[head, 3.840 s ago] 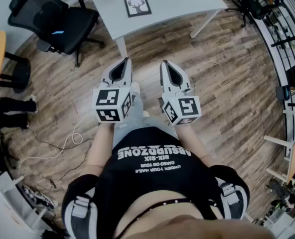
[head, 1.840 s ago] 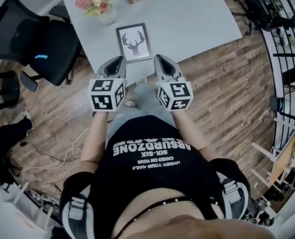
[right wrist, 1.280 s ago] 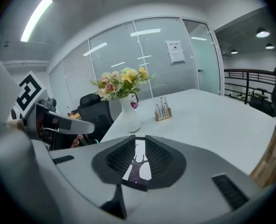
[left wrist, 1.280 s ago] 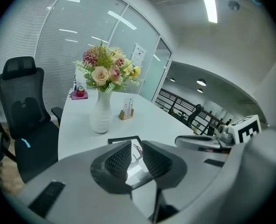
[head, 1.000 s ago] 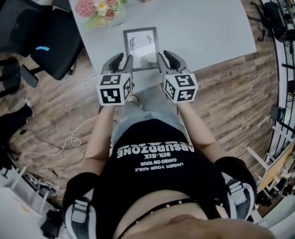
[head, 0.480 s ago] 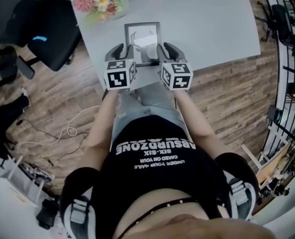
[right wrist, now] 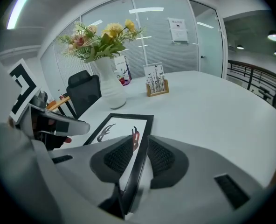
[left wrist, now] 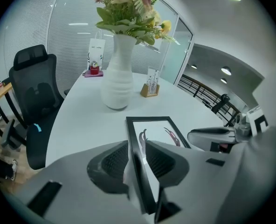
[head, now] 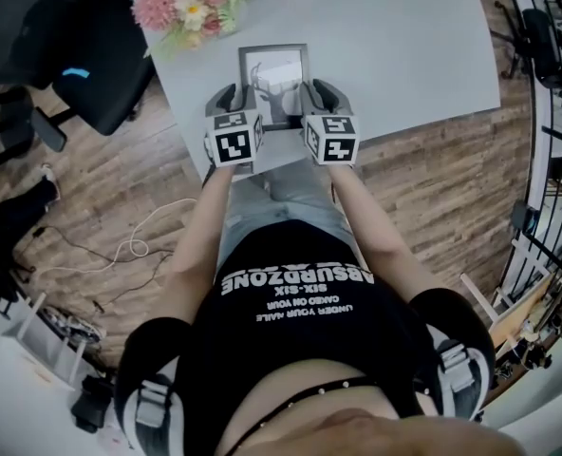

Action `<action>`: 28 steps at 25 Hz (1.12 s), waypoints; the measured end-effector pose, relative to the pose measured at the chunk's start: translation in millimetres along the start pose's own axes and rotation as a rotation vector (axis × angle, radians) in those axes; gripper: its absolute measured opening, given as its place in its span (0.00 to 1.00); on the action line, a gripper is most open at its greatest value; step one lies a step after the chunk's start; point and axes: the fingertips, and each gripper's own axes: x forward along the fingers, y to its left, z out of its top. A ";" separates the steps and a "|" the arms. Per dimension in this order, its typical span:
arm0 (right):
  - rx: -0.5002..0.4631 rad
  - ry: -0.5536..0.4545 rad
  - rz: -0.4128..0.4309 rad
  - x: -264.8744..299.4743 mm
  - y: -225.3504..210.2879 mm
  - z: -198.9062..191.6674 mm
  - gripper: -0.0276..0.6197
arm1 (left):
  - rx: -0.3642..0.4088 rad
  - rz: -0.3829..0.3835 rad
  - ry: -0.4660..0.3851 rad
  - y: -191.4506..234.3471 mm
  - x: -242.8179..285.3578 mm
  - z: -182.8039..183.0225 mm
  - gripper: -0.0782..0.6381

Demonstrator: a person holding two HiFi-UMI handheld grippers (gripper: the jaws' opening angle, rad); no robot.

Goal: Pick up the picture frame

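Now the black-framed stag-antler picture is pinched from both sides over the pale grey tabletop. The left gripper has its jaws closed on the frame's left rail, and the right gripper is clamped on the right rail. Just ahead of the left gripper stands a white ribbed vase of flowers, with a small wooden card stand beyond it. A black mesh office chair sits off to its left on the wood-plank floor. Glass walls with blinds run behind.
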 end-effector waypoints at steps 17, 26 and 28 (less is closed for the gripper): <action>0.070 0.089 0.014 17.7 -5.2 -21.7 0.19 | -0.022 -0.023 0.120 0.3 24.0 -26.9 0.25; 0.082 0.073 0.048 16.6 -5.8 -22.6 0.19 | -0.039 -0.023 0.144 0.7 22.5 -27.0 0.24; 0.076 0.070 0.054 16.7 -5.3 -23.1 0.19 | -0.049 -0.020 0.154 0.9 22.9 -27.7 0.24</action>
